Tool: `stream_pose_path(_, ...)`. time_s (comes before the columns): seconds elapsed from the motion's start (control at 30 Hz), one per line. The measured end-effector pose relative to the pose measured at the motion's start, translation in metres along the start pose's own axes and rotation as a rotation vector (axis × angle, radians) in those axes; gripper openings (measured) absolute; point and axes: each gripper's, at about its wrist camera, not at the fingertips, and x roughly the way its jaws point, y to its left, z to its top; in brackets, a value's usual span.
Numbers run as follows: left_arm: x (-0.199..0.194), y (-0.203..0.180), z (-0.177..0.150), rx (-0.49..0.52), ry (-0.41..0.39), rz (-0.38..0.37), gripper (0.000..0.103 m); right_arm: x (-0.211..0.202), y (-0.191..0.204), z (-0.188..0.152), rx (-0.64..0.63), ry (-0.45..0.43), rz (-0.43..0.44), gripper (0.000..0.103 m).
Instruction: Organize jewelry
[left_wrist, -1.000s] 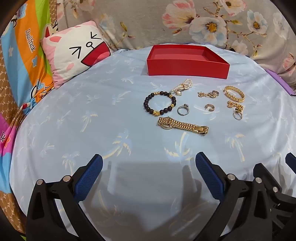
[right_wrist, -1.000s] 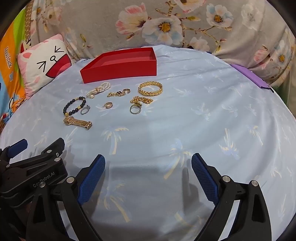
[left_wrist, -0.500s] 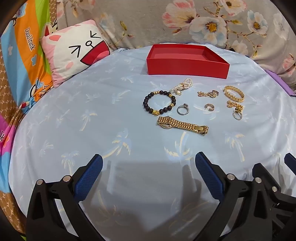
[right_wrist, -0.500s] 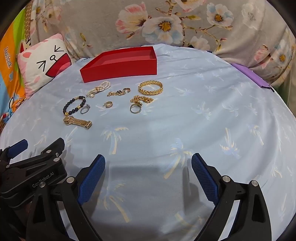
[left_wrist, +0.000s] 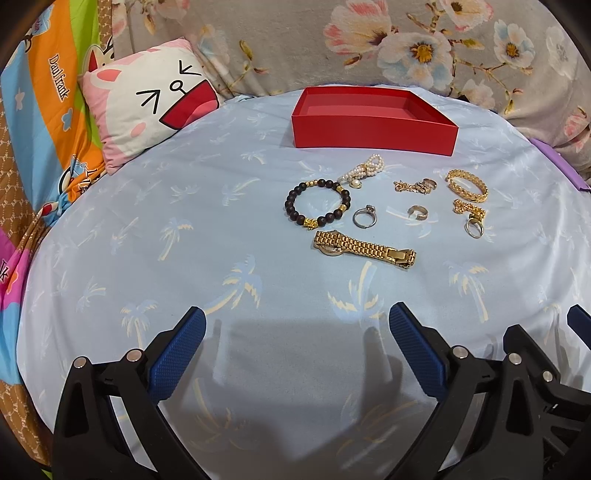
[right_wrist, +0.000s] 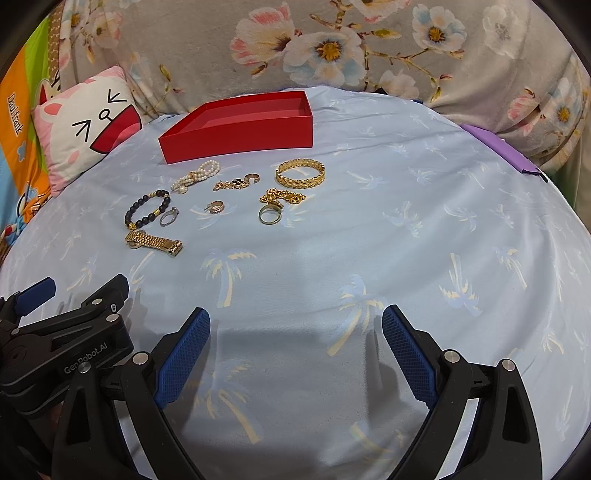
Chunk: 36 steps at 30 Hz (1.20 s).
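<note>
Jewelry lies loose on the bed, none of it in the box, so by my reckoning the sorting has not begun and the step in hand is choosing a first piece.

From the left wrist view, the left tool (left_wrist: 295, 332) hangs low over the blue palm-print sheet (left_wrist: 147, 221) at the near edge, its two blue pads spread wide apart with nothing between them. Straight ahead, nearest of all, lies the gold watch (left_wrist: 364, 249). Just beyond it sit the dark bead bracelet (left_wrist: 317, 203) and a silver ring (left_wrist: 365, 217), with the pearl strand (left_wrist: 364, 168) farther still. The red box (left_wrist: 373, 122) stands empty at the far side, open top up. A cat cushion (left_wrist: 147, 107) rests far left.

From the right wrist view, the right tool (right_wrist: 295, 332) is likewise spread open and empty, near the viewer, with the other tool just beside it on the left. The gold bangle (right_wrist: 300, 173) lies close to the box's near right corner; a gold chain (right_wrist: 282, 196) and a gold ring (right_wrist: 269, 216) sit just nearer.

The next move, I'd judge, calls for reaching forward and down over one piece, pinching it against soft bedding, then carrying it to the box. The small rings may slip or sink into the sheet.
</note>
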Motion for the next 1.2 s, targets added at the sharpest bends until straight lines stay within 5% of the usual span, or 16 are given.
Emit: stream_pose_path(1.2,0.006,0.0052,0.0016,-0.024,0.008,-0.004,0.096,0.0068,-0.0011,0.0025,0.006,0.023,0.012,0.092)
